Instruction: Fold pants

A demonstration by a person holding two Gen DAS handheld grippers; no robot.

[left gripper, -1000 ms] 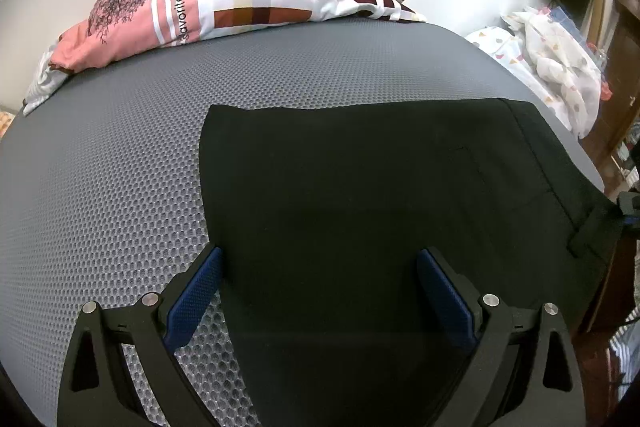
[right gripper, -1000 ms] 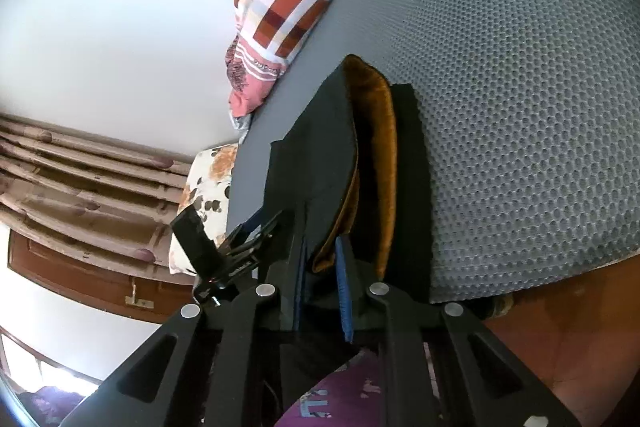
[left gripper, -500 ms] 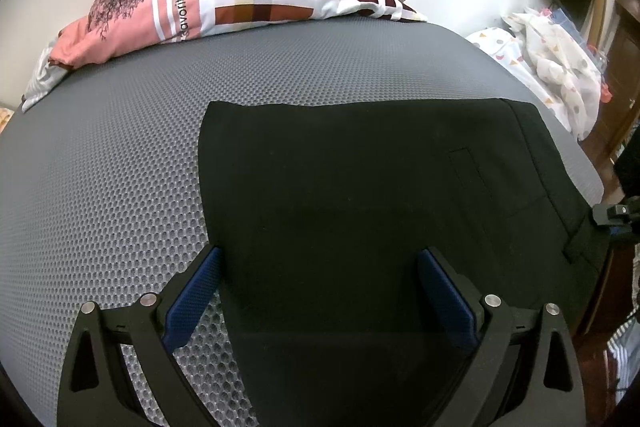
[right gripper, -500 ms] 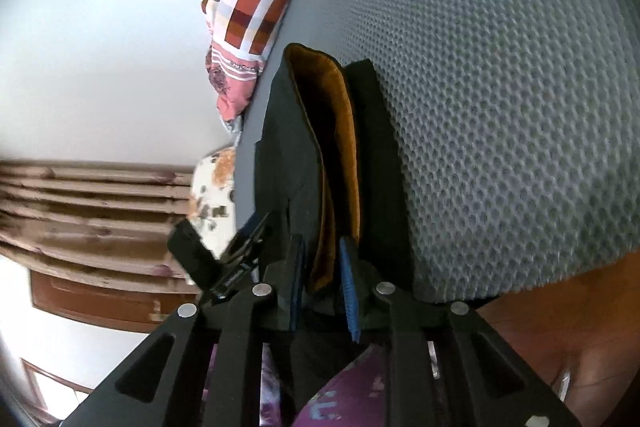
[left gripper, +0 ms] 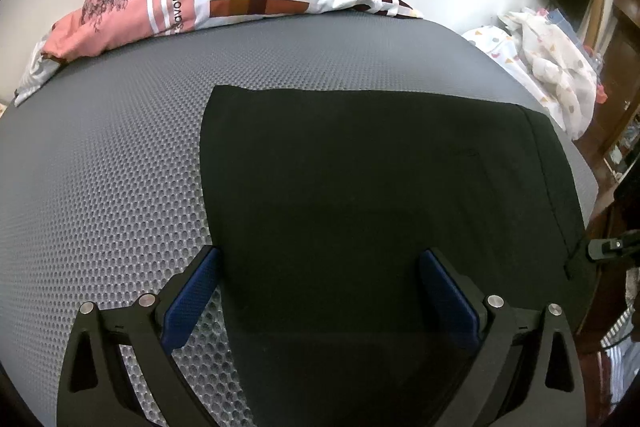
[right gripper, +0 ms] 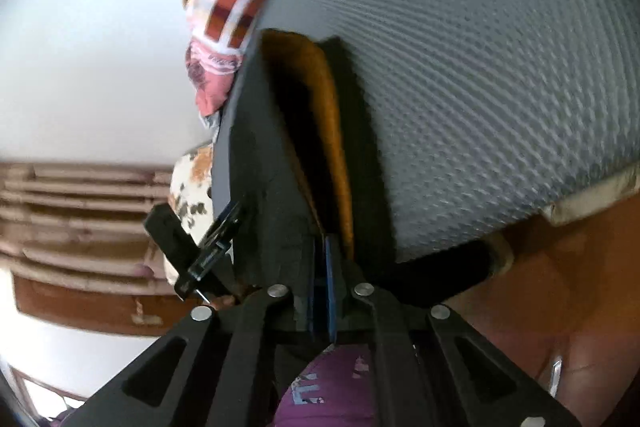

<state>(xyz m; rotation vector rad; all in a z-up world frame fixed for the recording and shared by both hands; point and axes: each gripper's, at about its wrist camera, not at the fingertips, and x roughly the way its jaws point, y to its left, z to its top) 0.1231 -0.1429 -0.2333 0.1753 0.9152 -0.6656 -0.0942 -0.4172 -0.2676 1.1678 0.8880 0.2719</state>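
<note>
Pants [left gripper: 360,187] lie flat on the bed [left gripper: 100,167]; left gripper [left gripper: 320,291] hovers with fingers spread, right gripper [right gripper: 320,283] pinches their edge at the bed's side.

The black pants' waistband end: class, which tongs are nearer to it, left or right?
Right. The right tongs are clamped on the black pants at that end; the left tongs hang open above the opposite folded end.
</note>
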